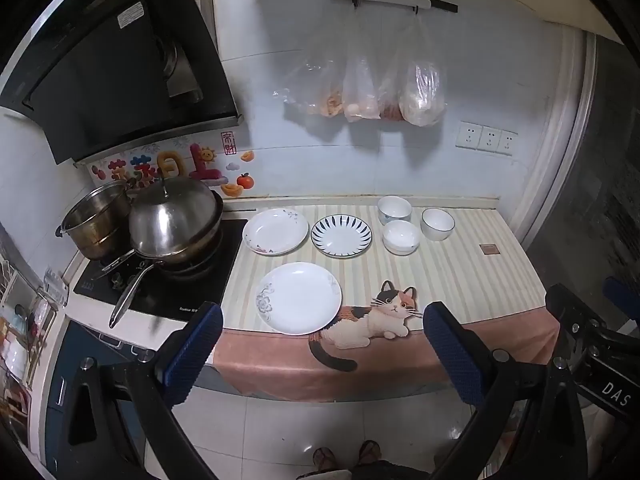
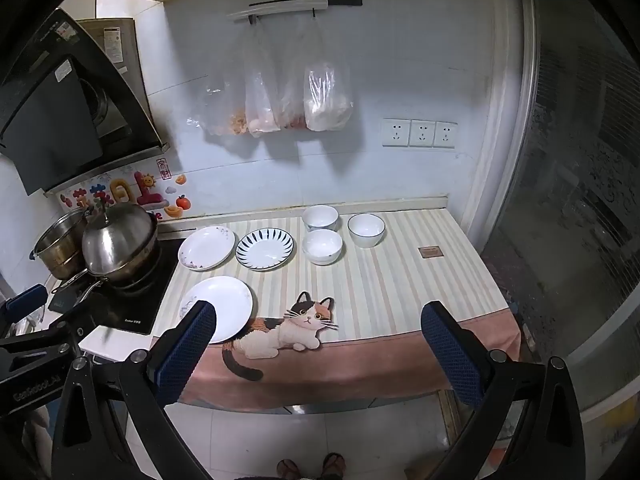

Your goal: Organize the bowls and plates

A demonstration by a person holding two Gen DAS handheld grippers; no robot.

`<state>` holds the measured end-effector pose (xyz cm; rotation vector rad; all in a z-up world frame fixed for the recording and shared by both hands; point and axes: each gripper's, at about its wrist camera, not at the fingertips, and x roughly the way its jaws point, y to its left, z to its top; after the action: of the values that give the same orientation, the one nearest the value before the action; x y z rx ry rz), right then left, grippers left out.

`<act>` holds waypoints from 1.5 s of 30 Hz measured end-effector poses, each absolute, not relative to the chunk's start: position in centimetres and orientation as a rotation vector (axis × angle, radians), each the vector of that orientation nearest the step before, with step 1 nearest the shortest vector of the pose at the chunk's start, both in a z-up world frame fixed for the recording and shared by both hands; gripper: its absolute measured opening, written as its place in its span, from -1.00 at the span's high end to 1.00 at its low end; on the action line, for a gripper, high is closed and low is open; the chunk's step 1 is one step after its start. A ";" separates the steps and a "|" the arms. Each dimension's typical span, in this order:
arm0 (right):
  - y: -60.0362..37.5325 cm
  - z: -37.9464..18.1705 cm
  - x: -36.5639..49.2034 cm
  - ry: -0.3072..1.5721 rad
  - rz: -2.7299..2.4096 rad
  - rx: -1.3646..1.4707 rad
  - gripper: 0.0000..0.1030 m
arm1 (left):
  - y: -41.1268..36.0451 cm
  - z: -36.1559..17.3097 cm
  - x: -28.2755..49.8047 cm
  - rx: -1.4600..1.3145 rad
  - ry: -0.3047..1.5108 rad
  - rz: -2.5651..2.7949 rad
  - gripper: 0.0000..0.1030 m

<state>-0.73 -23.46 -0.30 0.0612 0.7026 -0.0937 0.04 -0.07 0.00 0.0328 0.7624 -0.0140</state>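
- The left gripper (image 1: 322, 344) hung off the counter's front edge with its fingers spread wide and nothing between them; both blue pads (image 1: 195, 354) were bare
- The right gripper (image 2: 318, 344) was held likewise, fingers spread wide apart and empty, short of the counter
- Just beyond the left gripper's fingertips, nearer its left finger, lay a white plate with a grey flower (image 1: 299, 298) flat on the striped cloth (image 1: 460, 276)
- In the right wrist view that same plate sat partly behind the right gripper's left finger (image 2: 186, 354)
- Farther ahead of the left gripper's fingers, a white plate with small floral marks (image 1: 277, 231) lay next to a plate with dark blue rays (image 1: 341, 236), close together, whether touching I could not tell
- Beyond and toward the left gripper's right finger stood three white bowls: one at the back (image 1: 394, 209), one in front of it (image 1: 401, 237), and one with a dark rim (image 1: 437, 224) to their right, all upright
- A cat picture (image 1: 380, 316) on the cloth lay between the fingers of both grippers, at the near edge
- Left of the left gripper's left finger, a lidded steel wok (image 1: 176, 220) and a steel pot (image 1: 96, 220) sat on the black hob (image 1: 192, 292)
- Clear bags (image 1: 384, 84) hung on the wall far ahead, above the fingertips
- A person's sandalled feet (image 1: 346, 458) showed on the floor tiles below the fingers
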 end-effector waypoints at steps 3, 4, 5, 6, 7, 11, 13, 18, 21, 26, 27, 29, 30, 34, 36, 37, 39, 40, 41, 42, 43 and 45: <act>-23.4 -0.3 -0.7 0.698 -0.094 0.064 -1.00 | 0.7 -0.2 -0.1 0.031 0.760 -0.016 -1.00; -23.4 -0.3 -0.6 0.700 -0.095 0.064 -1.00 | 0.6 -0.2 -0.2 0.027 0.758 -0.015 -1.00; -23.3 -0.3 -0.6 0.700 -0.094 0.066 -1.00 | 0.5 -0.1 -0.4 0.019 0.751 -0.012 -1.00; -23.3 -0.3 -0.6 0.697 -0.091 0.069 -1.00 | 0.6 -0.1 -0.4 0.019 0.752 -0.012 -1.00; -23.3 -0.3 -0.6 0.696 -0.091 0.068 -1.00 | 0.8 -0.1 -0.4 0.019 0.753 -0.013 -1.00; -23.2 -0.1 -0.3 0.698 -0.092 0.067 -1.00 | 0.6 -0.3 -0.1 0.018 0.757 -0.009 -1.00; -23.2 0.0 -0.2 0.698 -0.093 0.066 -1.00 | 0.8 -0.2 0.3 0.011 0.757 -0.007 -1.00; -23.4 0.1 0.0 0.699 -0.091 0.067 -1.00 | 0.9 -0.1 0.3 0.008 0.757 -0.008 -1.00; -23.0 0.0 -0.1 0.700 -0.091 0.063 -1.00 | 0.9 -0.1 0.5 0.010 0.757 -0.009 -1.00; -23.0 -0.1 0.3 0.694 -0.093 0.058 -1.00 | 0.8 0.0 0.7 0.014 0.751 -0.009 -1.00; -23.0 -0.2 0.6 0.694 -0.093 0.058 -1.00 | 0.8 0.0 0.8 0.015 0.750 -0.009 -1.00; -23.1 -0.3 0.7 0.695 -0.093 0.060 -1.00 | 0.6 0.1 0.7 0.016 0.748 -0.008 -1.00; -23.1 -0.3 0.6 0.694 -0.093 0.058 -1.00 | 0.6 0.1 0.7 0.017 0.748 -0.007 -1.00; -23.1 -0.3 0.7 0.694 -0.091 0.058 -1.00 | 0.7 0.1 0.7 0.017 0.748 -0.008 -1.00; -23.1 -0.3 0.7 0.695 -0.091 0.058 -1.00 | 0.7 0.1 0.7 0.016 0.751 -0.008 -1.00; -23.1 -0.3 0.7 0.694 -0.092 0.058 -1.00 | 0.6 0.1 0.8 0.017 0.753 -0.008 -1.00; -23.1 -0.3 0.7 0.696 -0.093 0.058 -1.00 | 0.6 0.1 0.8 0.016 0.757 -0.008 -1.00; -23.1 -0.3 0.7 0.696 -0.094 0.057 -1.00 | 0.6 0.1 0.8 0.016 0.759 -0.008 -1.00; -23.1 -0.3 0.7 0.697 -0.094 0.057 -1.00 | 0.6 0.1 0.8 0.017 0.758 -0.008 -1.00; -23.1 -0.4 0.8 0.698 -0.093 0.059 -1.00 | 0.7 0.0 0.7 0.017 0.757 -0.008 -1.00; -23.1 -0.4 0.8 0.697 -0.092 0.059 -1.00 | 0.7 0.1 0.7 0.016 0.757 -0.009 -1.00; -23.1 -0.4 0.8 0.697 -0.093 0.057 -1.00 | 0.7 0.1 0.8 0.017 0.756 -0.009 -1.00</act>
<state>0.80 -23.12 -0.42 0.0569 0.6973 -0.0927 0.83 0.68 0.10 0.0174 0.7559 -0.0090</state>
